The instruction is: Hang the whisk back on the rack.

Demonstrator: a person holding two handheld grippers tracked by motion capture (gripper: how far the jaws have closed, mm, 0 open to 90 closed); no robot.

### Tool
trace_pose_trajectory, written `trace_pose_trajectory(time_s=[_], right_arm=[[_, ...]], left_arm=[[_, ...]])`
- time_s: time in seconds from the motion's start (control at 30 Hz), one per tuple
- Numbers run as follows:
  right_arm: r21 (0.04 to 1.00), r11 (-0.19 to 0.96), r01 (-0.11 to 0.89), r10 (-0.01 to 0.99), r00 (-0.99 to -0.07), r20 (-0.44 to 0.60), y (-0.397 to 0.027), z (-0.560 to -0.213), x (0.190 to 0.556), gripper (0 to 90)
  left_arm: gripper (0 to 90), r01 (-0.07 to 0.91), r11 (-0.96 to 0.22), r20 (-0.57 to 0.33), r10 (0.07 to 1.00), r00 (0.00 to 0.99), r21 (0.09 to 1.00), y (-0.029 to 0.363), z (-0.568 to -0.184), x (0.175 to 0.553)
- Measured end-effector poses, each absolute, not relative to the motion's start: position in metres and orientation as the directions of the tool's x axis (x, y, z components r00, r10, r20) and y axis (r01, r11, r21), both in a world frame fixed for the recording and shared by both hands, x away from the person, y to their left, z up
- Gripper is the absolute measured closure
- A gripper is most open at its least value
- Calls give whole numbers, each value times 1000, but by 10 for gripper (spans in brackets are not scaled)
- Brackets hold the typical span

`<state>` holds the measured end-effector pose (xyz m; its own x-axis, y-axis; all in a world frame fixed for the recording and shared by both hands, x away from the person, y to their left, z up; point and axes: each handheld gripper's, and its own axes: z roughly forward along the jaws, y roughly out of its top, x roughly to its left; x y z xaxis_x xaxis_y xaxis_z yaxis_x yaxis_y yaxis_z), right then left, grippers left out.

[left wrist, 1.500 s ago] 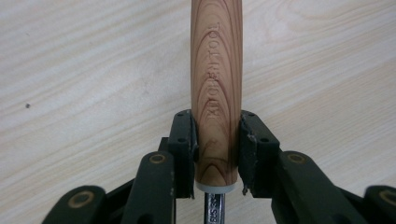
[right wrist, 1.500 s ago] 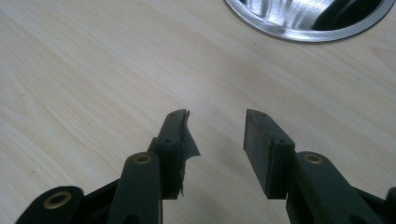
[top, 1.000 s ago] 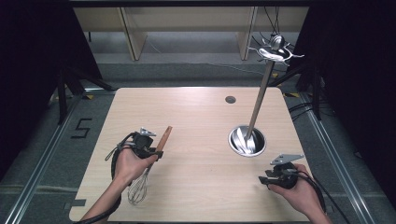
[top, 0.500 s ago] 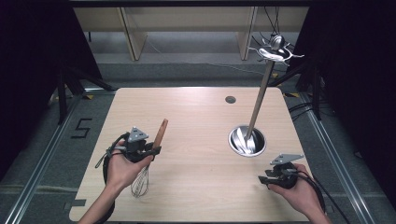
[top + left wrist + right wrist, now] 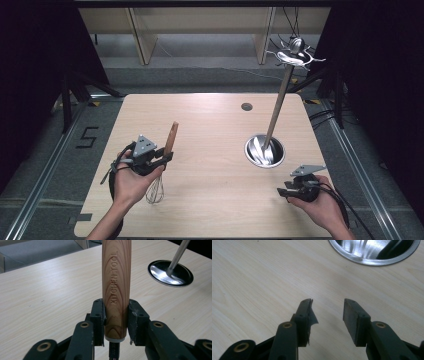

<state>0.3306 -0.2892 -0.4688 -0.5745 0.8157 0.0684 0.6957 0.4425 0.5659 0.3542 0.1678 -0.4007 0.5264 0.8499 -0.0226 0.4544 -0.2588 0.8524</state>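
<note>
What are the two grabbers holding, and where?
The left gripper pinches a whisk by the lower end of its wooden handle. The right gripper is open and holds nothing.

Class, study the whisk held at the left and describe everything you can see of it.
The wire whisk with a wooden handle has a round, reddish grained handle stamped KITCHEN TOOL, a pale ring at its base, and a silvery wire balloon near the person's wrist. It points handle-first away from the person. The left gripper clamps the handle's lower end between its black pads.
</note>
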Motion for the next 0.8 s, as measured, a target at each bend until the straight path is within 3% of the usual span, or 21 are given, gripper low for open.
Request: trace_pose_trajectory(time_s=[0.3,0.8], right_arm=[[584,421,694,821,-565,80,-289,-470,331,590],[587,424,690,820,-568,75,-288,-470,331,583]], left_arm=[[686,410,-225,-33,845,534,884,167,-400,353],[686,323,-228,27,851,524,918,161,-385,345]])
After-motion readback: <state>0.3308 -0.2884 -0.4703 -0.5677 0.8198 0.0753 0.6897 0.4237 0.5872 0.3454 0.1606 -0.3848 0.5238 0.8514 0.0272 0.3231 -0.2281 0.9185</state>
